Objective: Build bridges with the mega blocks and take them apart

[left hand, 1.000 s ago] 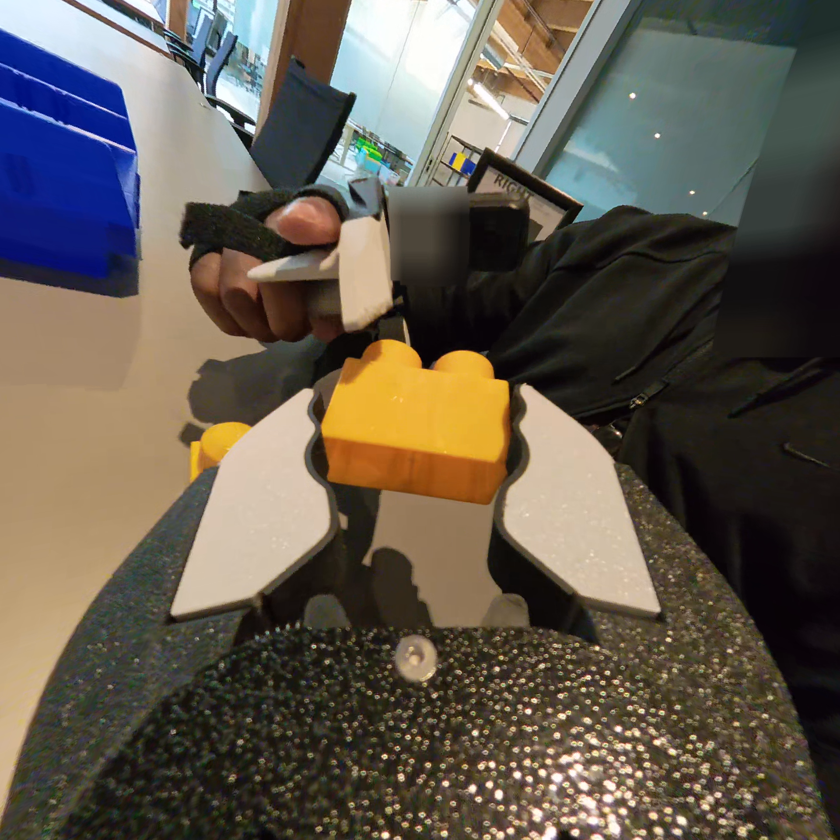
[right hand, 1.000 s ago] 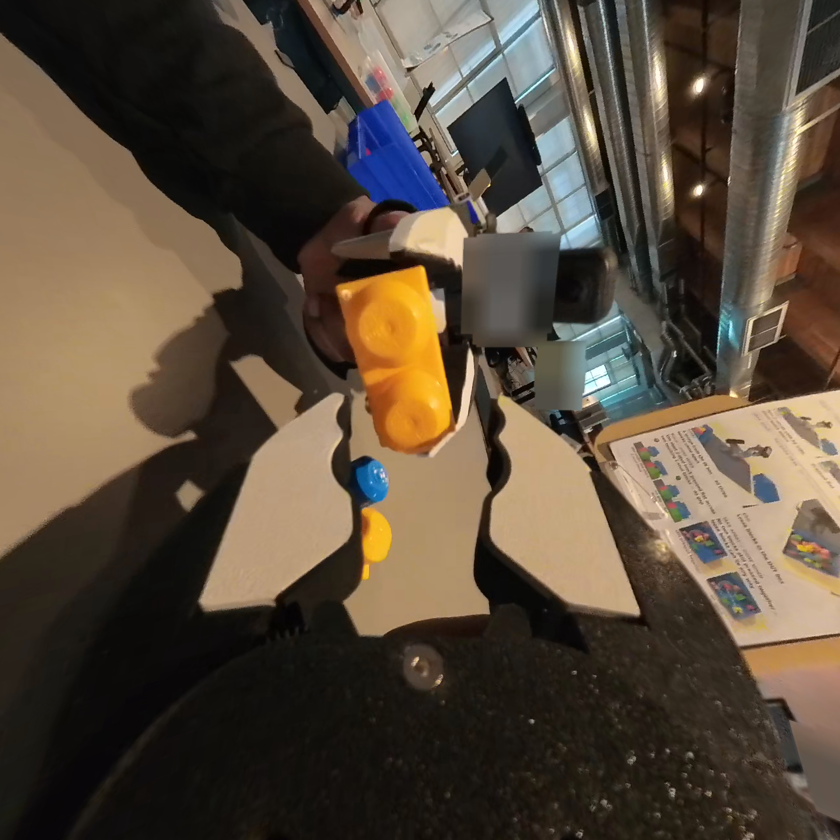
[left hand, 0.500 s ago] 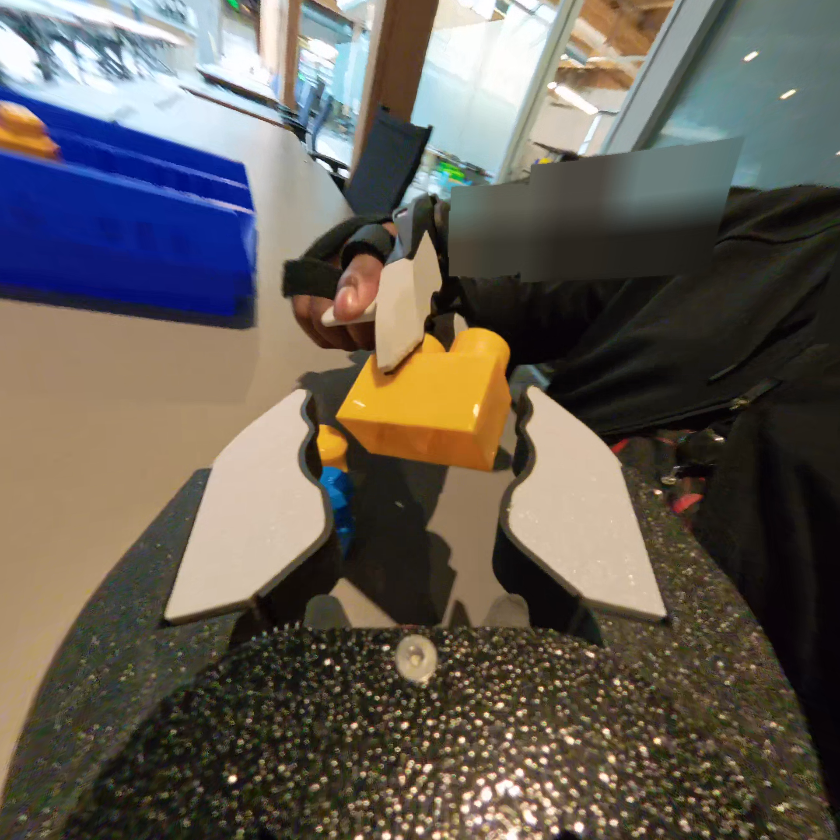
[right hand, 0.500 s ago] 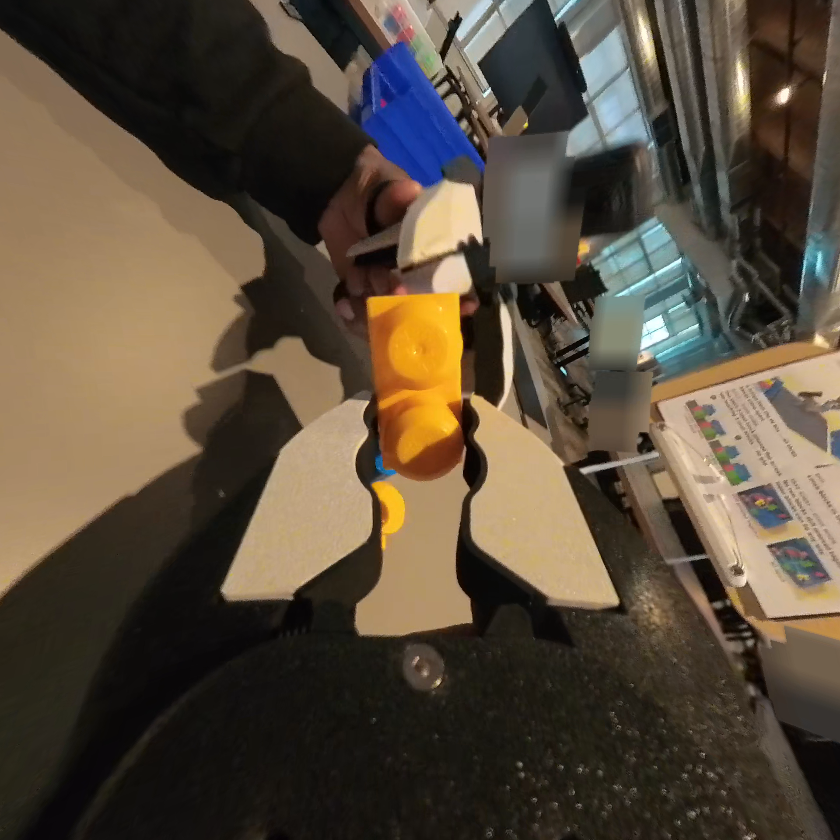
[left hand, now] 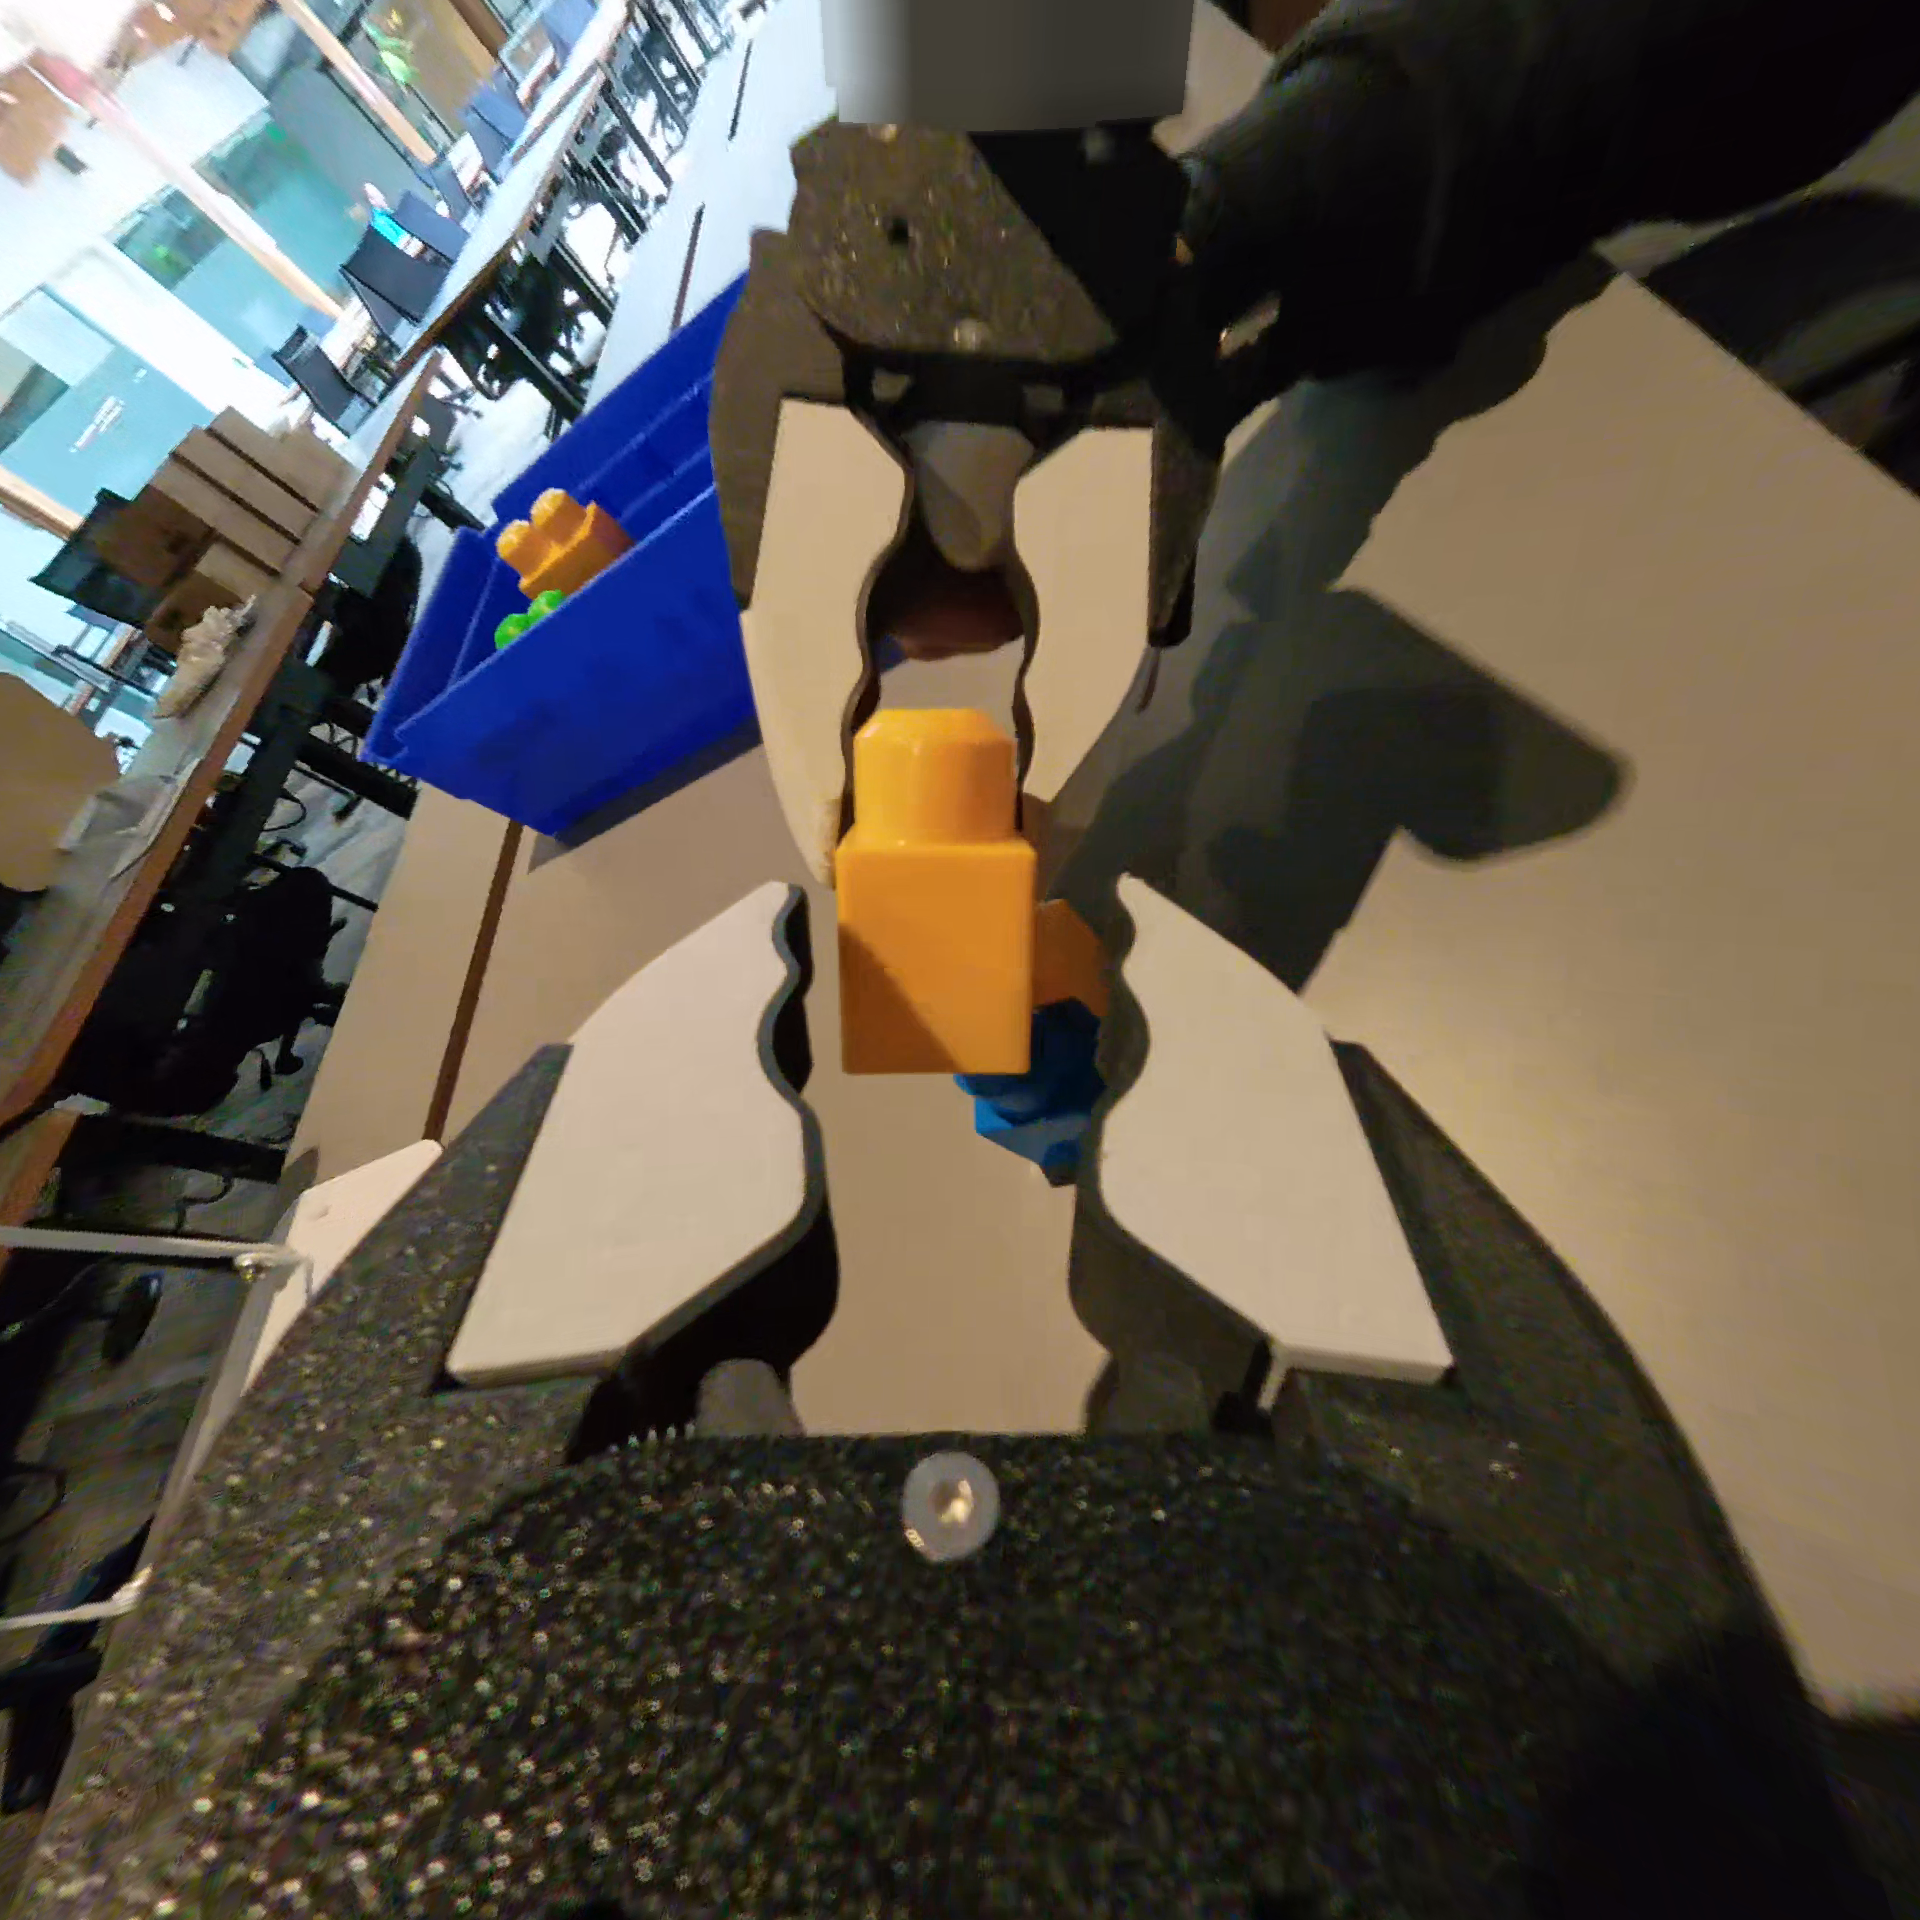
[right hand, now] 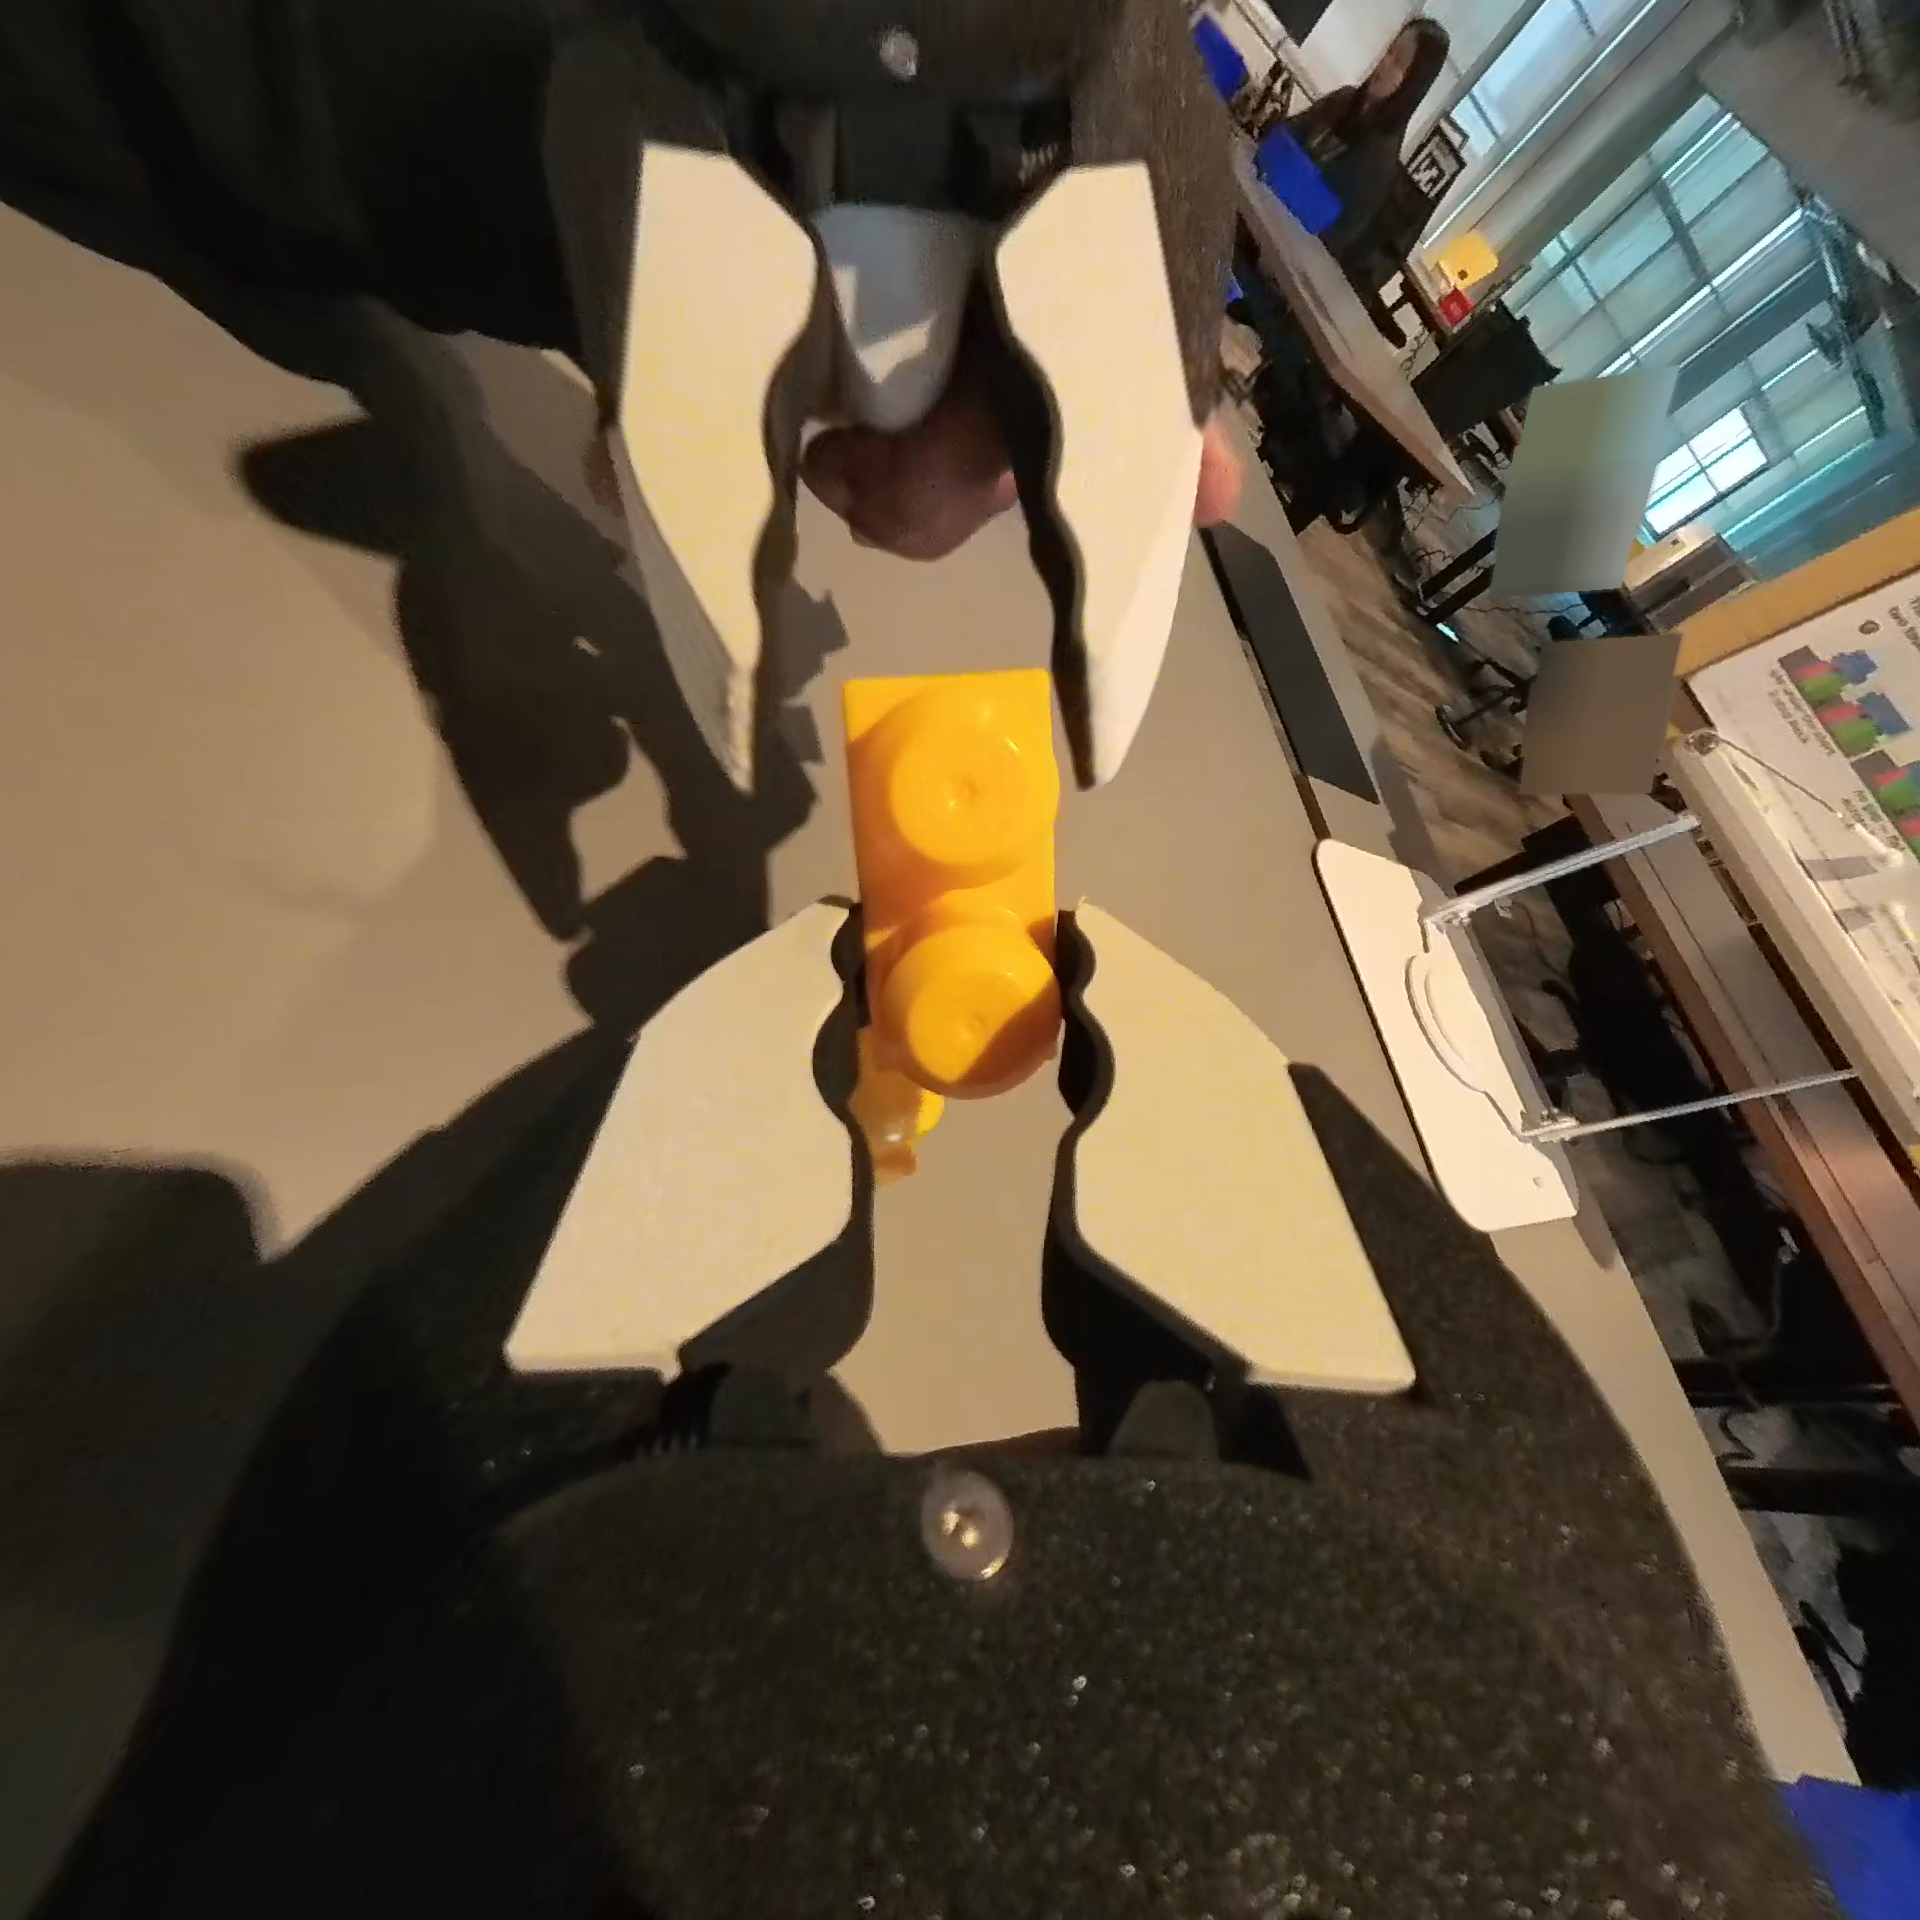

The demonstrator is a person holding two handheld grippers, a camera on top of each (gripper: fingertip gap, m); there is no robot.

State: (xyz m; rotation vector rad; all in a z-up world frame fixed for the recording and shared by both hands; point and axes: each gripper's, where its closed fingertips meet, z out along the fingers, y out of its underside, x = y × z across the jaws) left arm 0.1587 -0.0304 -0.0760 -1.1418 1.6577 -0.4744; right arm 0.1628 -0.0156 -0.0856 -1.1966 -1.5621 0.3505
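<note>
Behind the grey table (left hand: 1558, 935) sits a blue bin (left hand: 582, 707). My right gripper (right hand: 961, 940) pinches the orange block (right hand: 951, 821) at one end, its long axis running straight toward my left gripper (left hand: 951, 951), whose jaws stand wide around the far end, apart from it.

The right claw (right hand: 961, 925) grips an orange block (right hand: 956, 821); the left claw (right hand: 904, 748) gapes opposite.
</note>
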